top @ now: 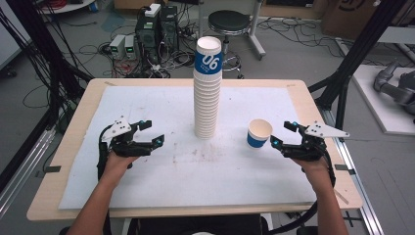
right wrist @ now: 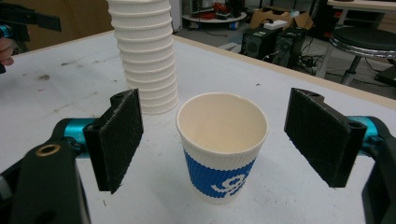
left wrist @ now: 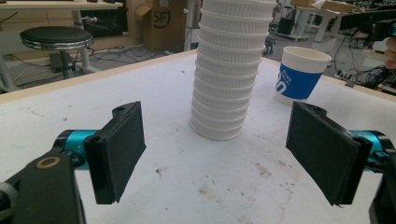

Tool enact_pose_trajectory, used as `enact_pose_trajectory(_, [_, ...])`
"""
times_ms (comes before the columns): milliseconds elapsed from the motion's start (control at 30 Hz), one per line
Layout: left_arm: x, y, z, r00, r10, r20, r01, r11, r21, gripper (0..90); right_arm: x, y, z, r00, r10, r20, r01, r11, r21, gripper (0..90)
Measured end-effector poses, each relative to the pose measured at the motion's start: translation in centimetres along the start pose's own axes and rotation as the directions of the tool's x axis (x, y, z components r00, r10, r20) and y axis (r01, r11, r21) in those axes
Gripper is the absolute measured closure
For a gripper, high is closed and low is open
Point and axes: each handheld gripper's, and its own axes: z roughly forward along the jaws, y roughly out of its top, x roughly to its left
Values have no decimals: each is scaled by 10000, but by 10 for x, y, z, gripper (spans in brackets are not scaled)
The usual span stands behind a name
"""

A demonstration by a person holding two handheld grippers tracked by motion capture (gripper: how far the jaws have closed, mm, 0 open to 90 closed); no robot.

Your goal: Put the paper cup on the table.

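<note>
A: Single cup (right wrist: 222, 147) stands upright on the mat, right of the cup stack (top: 206, 90), framed by your right gripper (top: 283, 134), jaws apart. Risk?

B: Squeeze off-centre and you tip it; swing wide, you topple the stack. Left gripper (top: 151, 132) spread, holding nothing. Stack's top is cropped in both gripper views.

Upright blue-and-white cup (right wrist: 222, 147) between the wide-open right claw (right wrist: 224, 140), cup stack (right wrist: 145, 53) just behind
</note>
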Motion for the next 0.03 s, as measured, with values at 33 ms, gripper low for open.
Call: enact_pose_trajectory(33, [0, 0, 0, 10000, -16, -17, 16, 10000, 4, 192, 0, 0, 0, 10000, -25, -16, 25, 10000, -8, 199])
